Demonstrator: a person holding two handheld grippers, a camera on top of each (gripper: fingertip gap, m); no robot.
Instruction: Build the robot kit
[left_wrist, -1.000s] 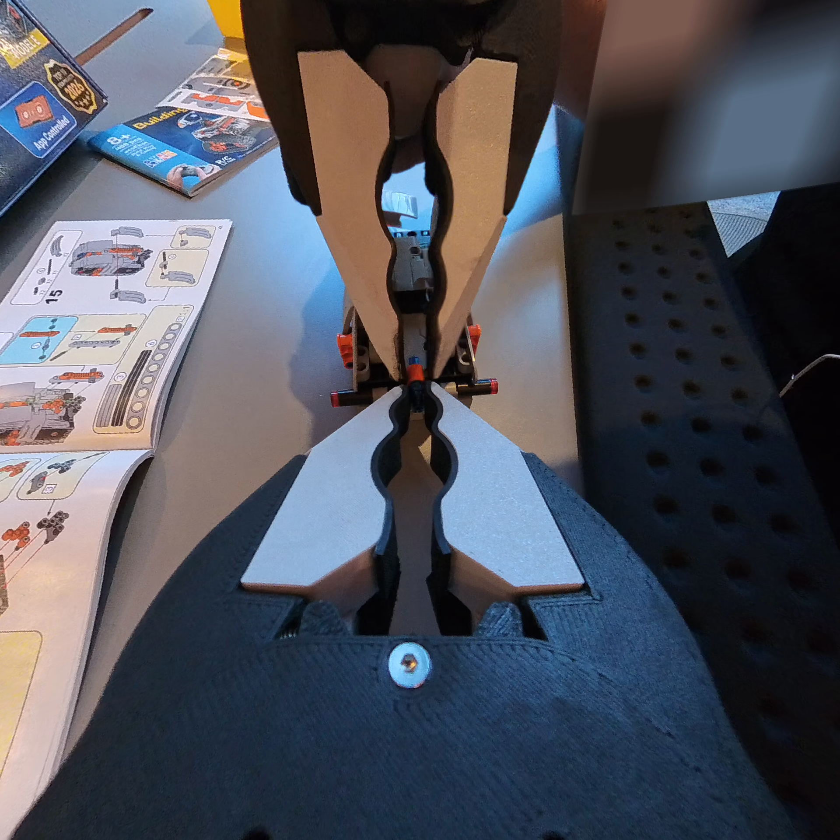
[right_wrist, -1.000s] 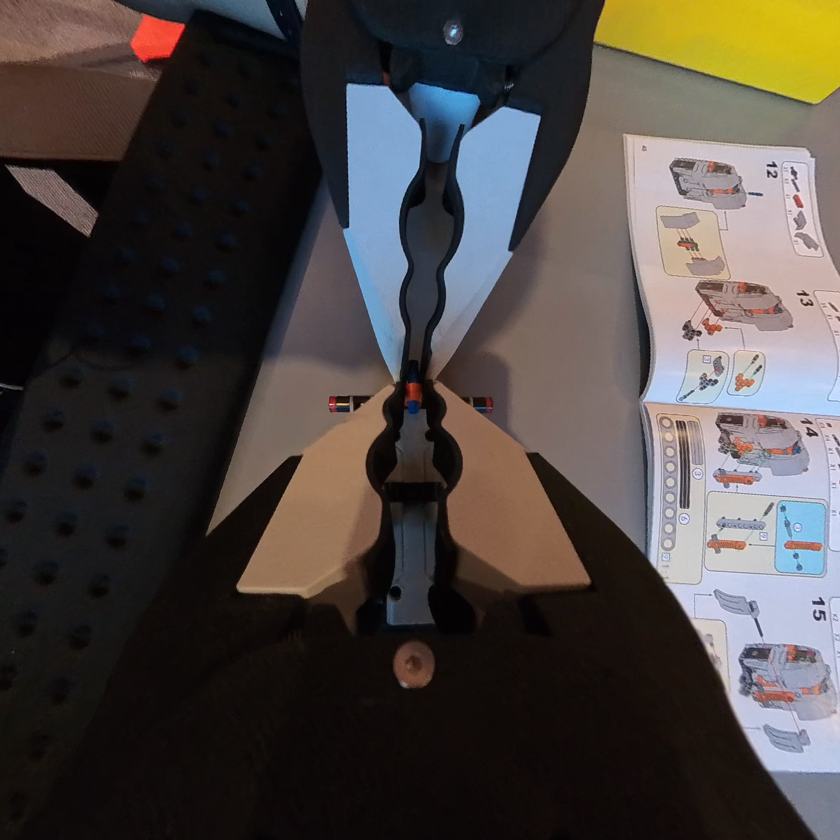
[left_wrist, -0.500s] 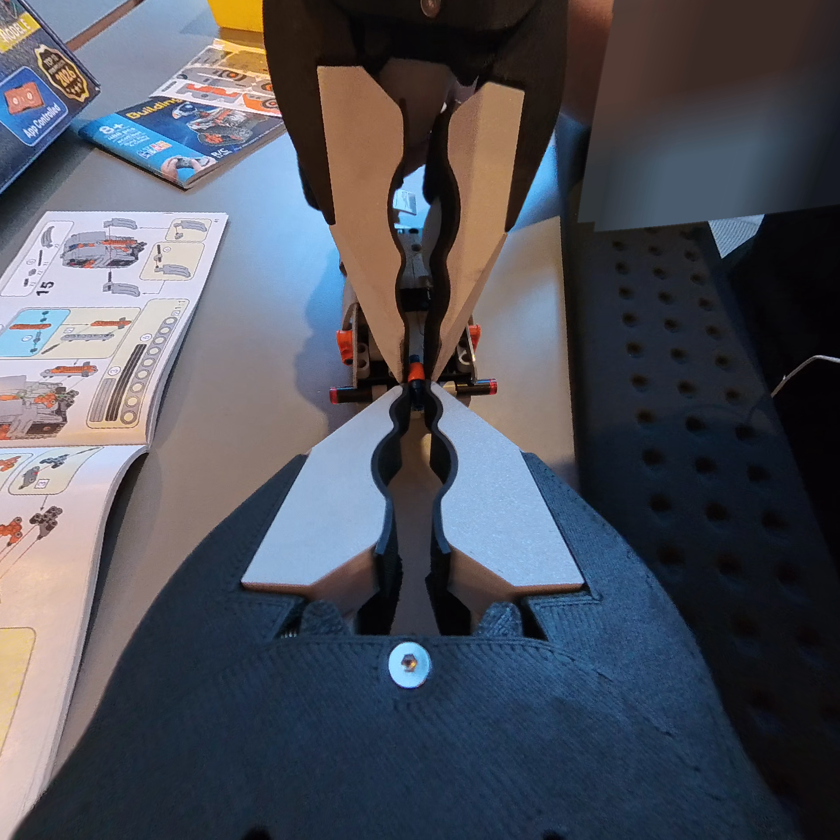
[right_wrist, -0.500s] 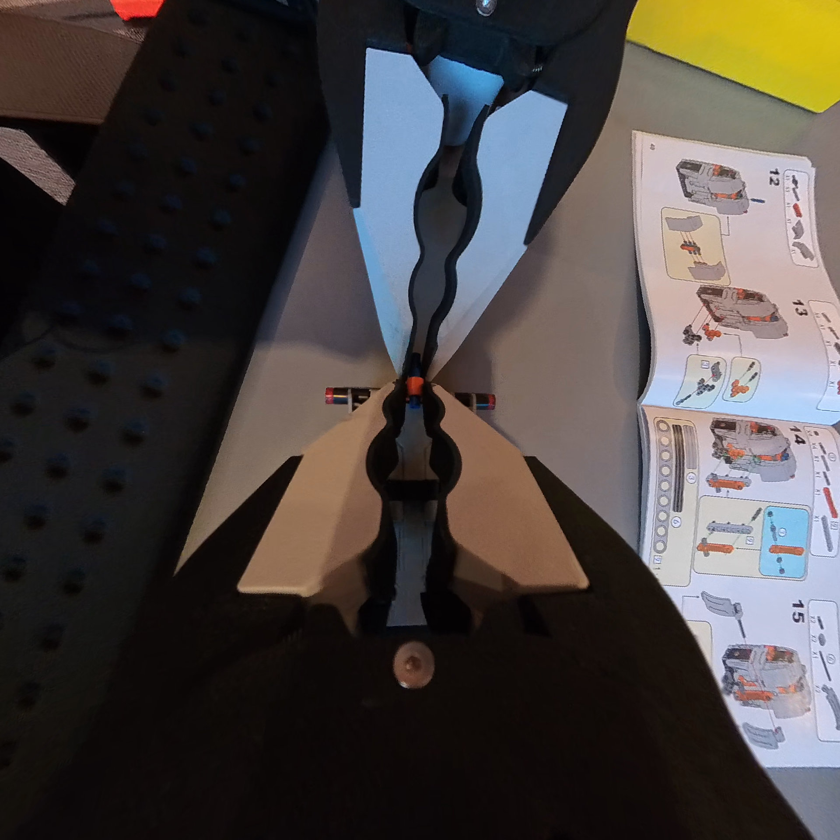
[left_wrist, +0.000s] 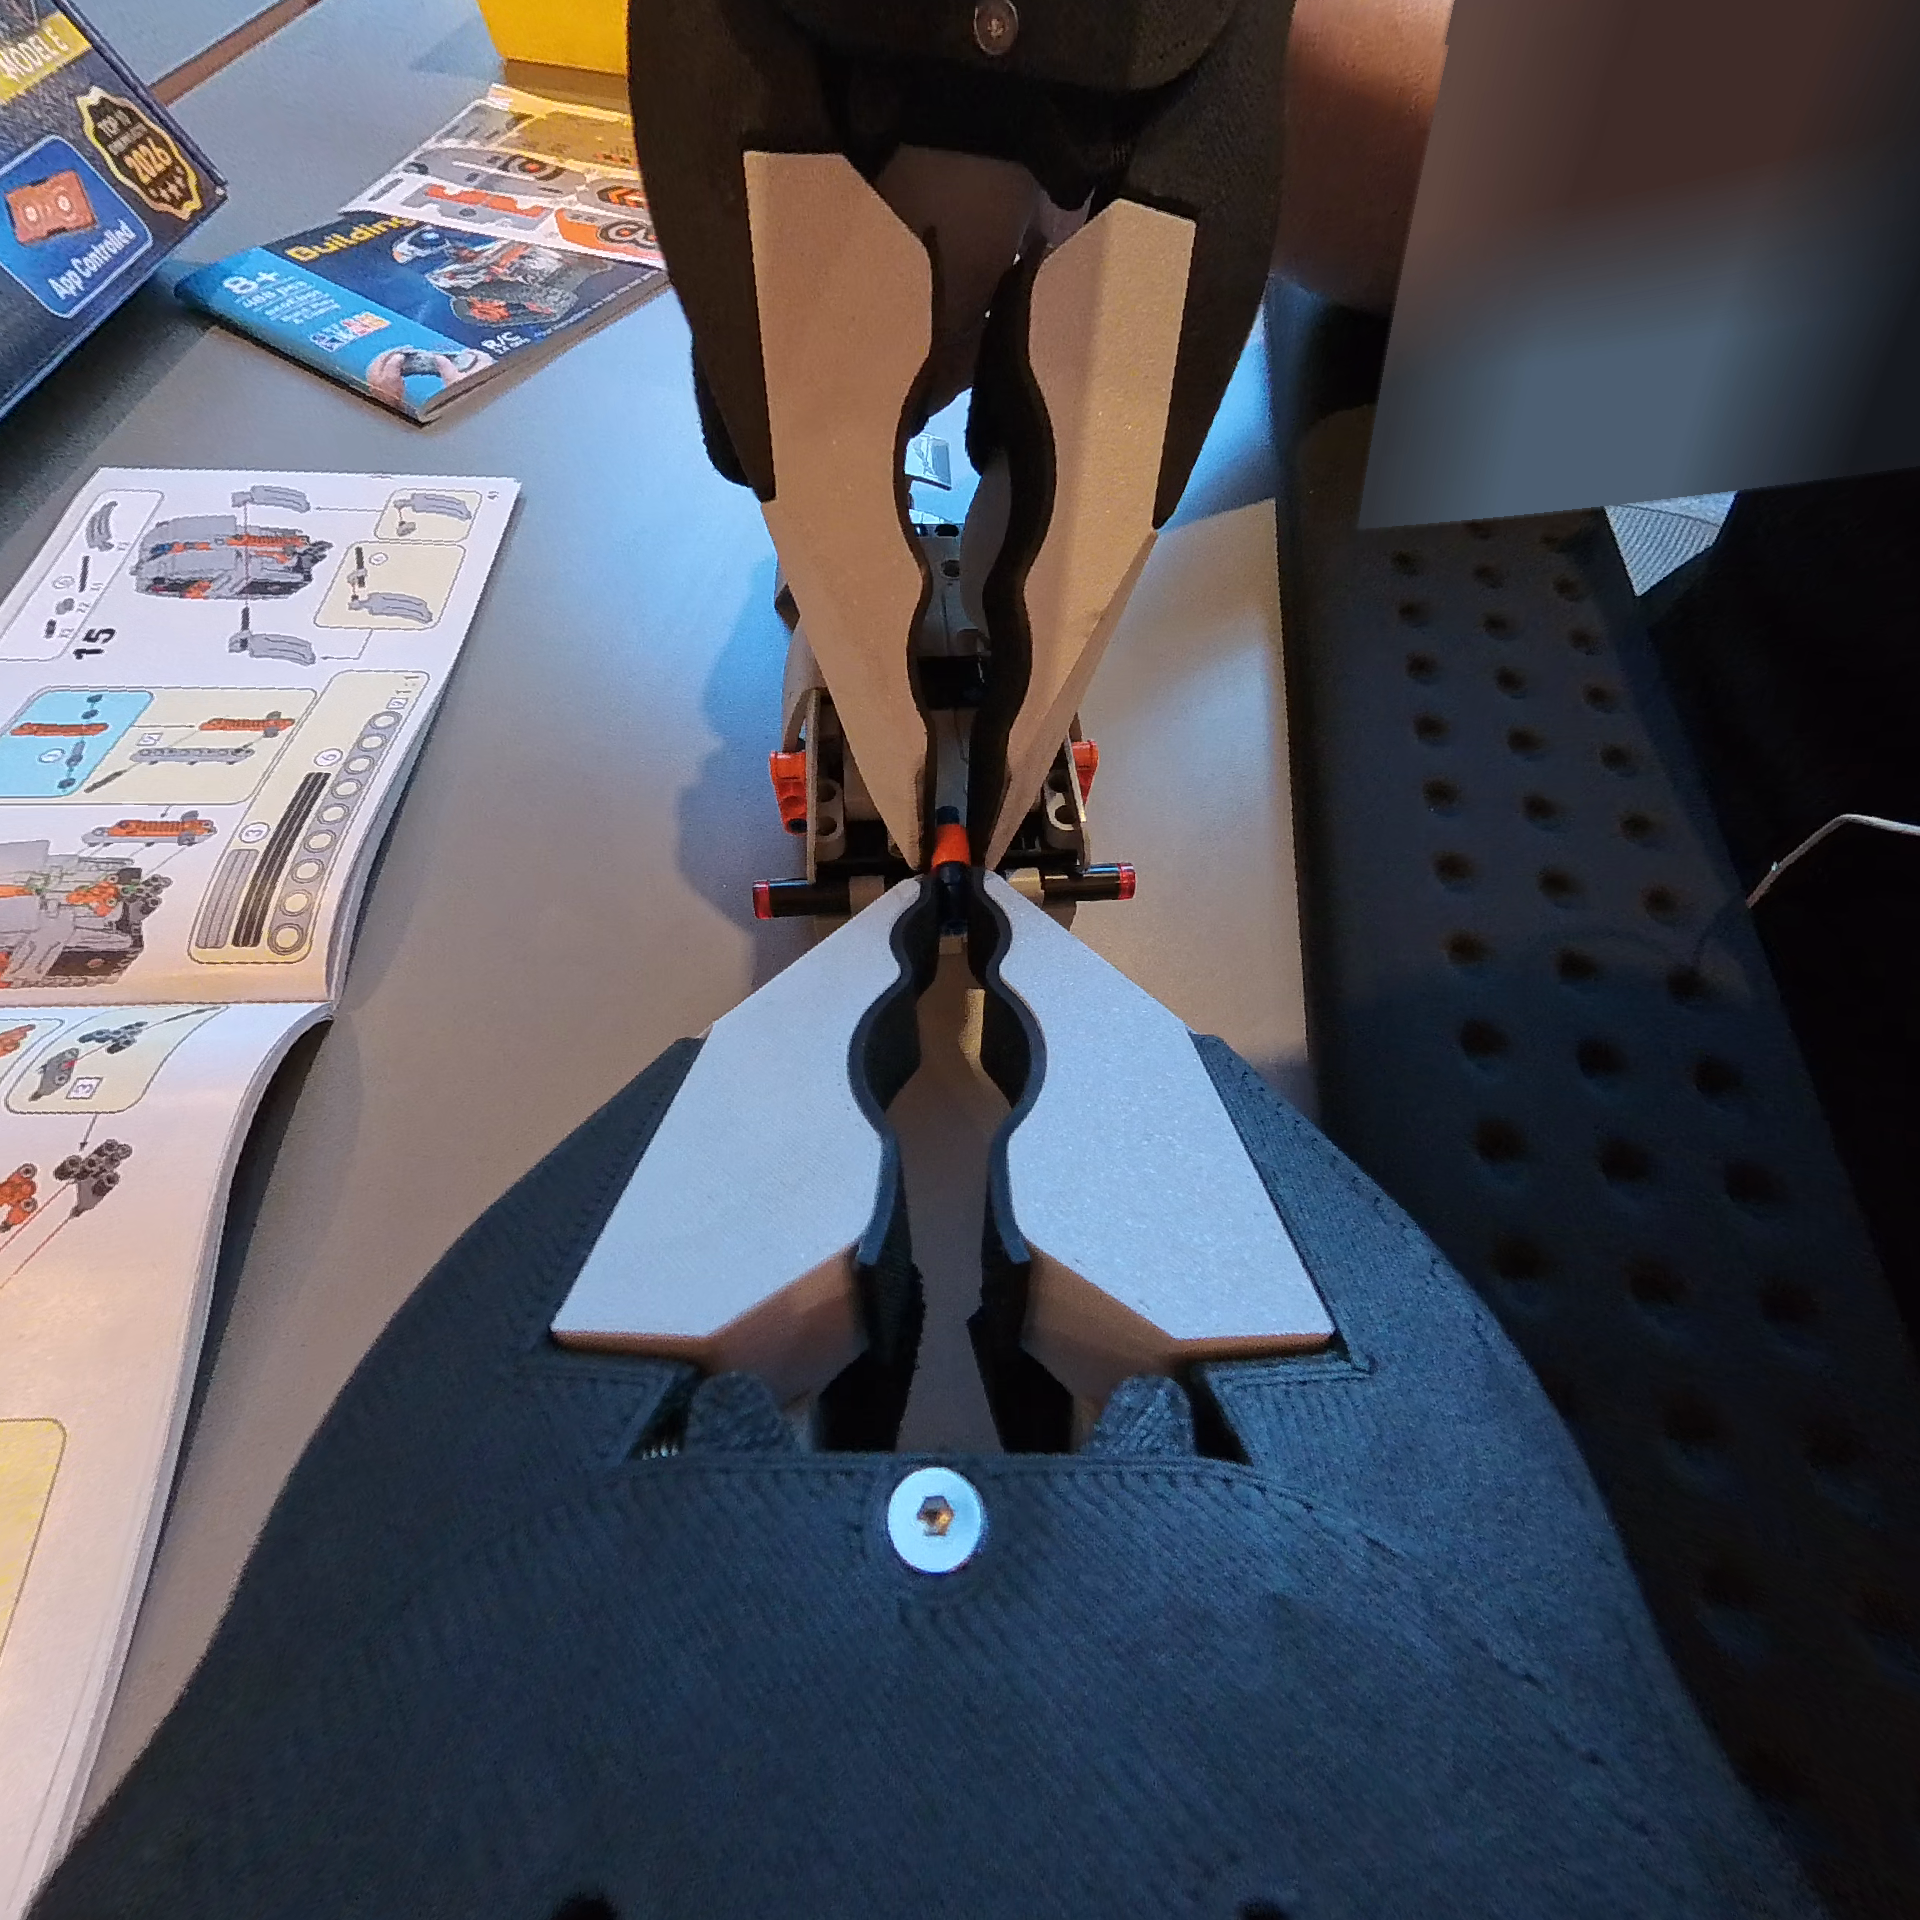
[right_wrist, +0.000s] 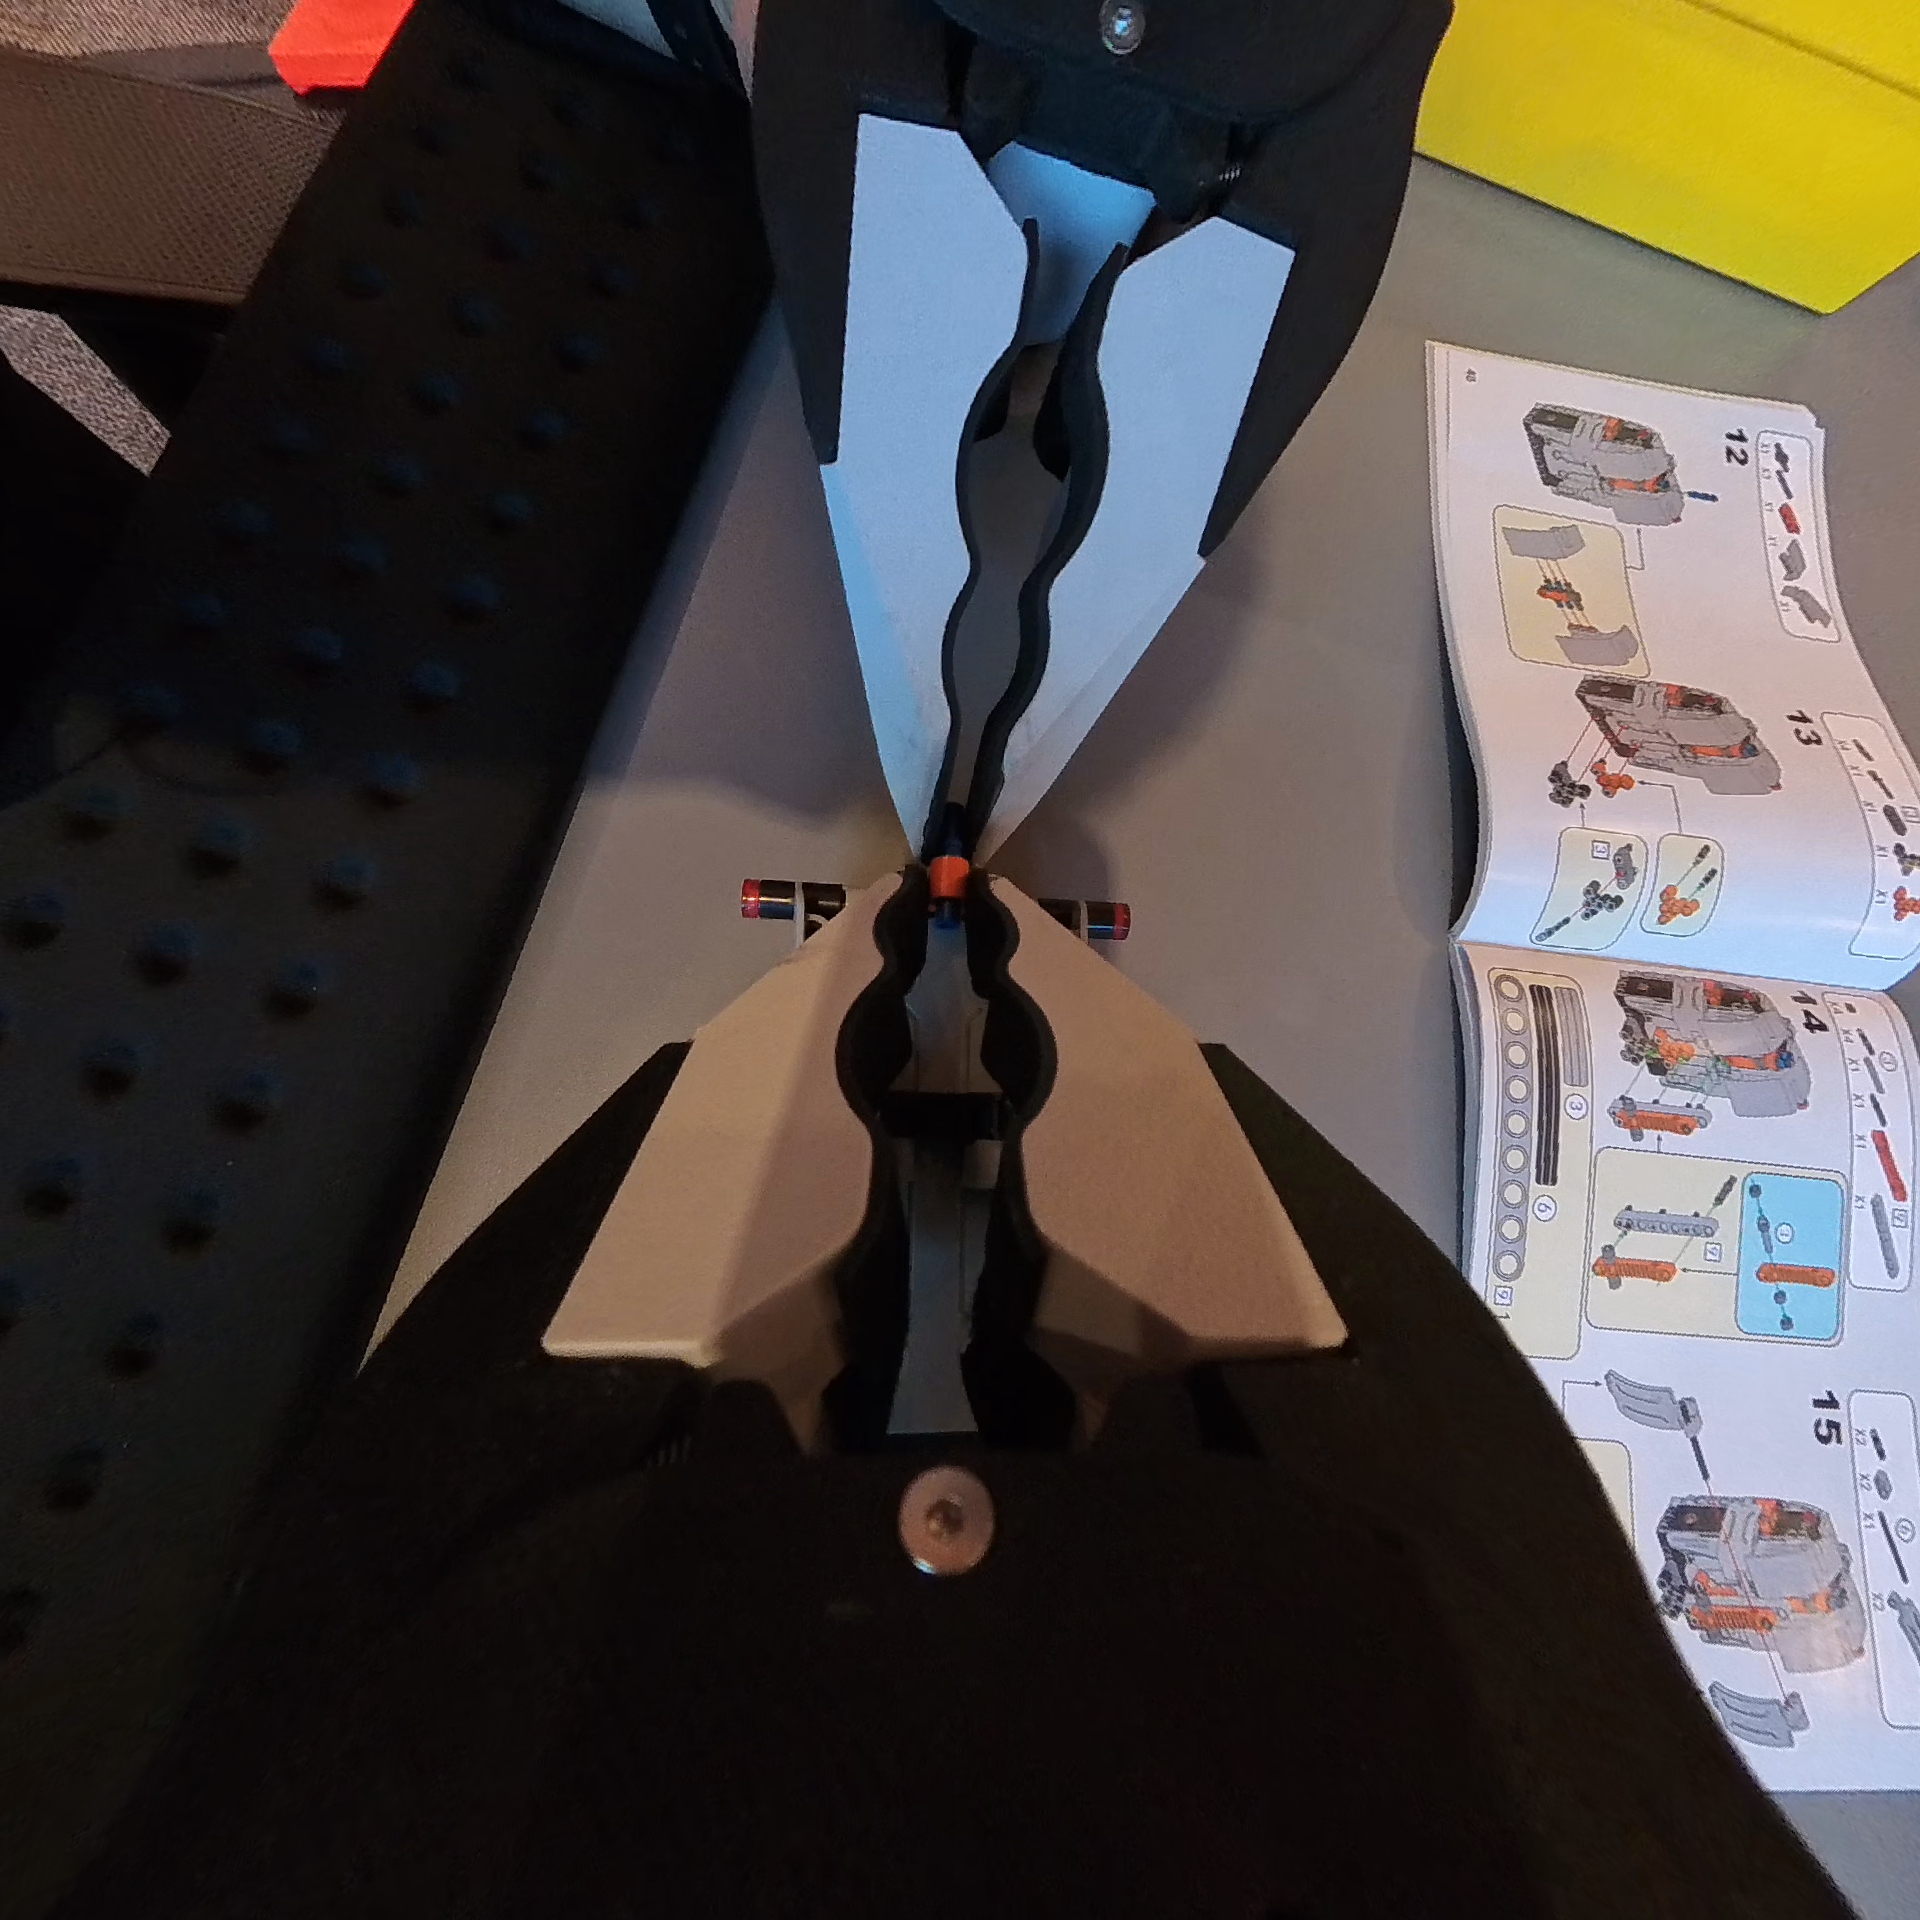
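Note:
A small grey brick model (left_wrist: 821, 800) with orange connectors and a black cross axle with red ends (left_wrist: 1091, 883) rests on the grey table. My right gripper (right_wrist: 943, 902) lies over the model, and its tips are shut on an orange bush (right_wrist: 945, 873) at the model's front. My left gripper (left_wrist: 948, 900) meets it tip to tip and is shut on a black pin (left_wrist: 948, 906) that sticks out of the bush. In the left wrist view the right gripper (left_wrist: 948, 854) comes in from the top. In the right wrist view the left gripper (right_wrist: 952, 831) does the same.
An open instruction booklet (left_wrist: 208, 779) (right_wrist: 1662, 935) lies beside the grippers. A closed blue booklet (left_wrist: 436, 301), a sticker sheet (left_wrist: 520, 187) and a dark box (left_wrist: 83, 208) lie farther off. There is a yellow box (right_wrist: 1714, 135) and a black perforated panel (left_wrist: 1558, 935) (right_wrist: 312, 623). Both grippers' tips are close together, under 4 cm apart.
Both grippers stay pinched tip to tip on the same spot. In the right wrist view the left gripper's body has swung slightly to the right. The model has not visibly moved.

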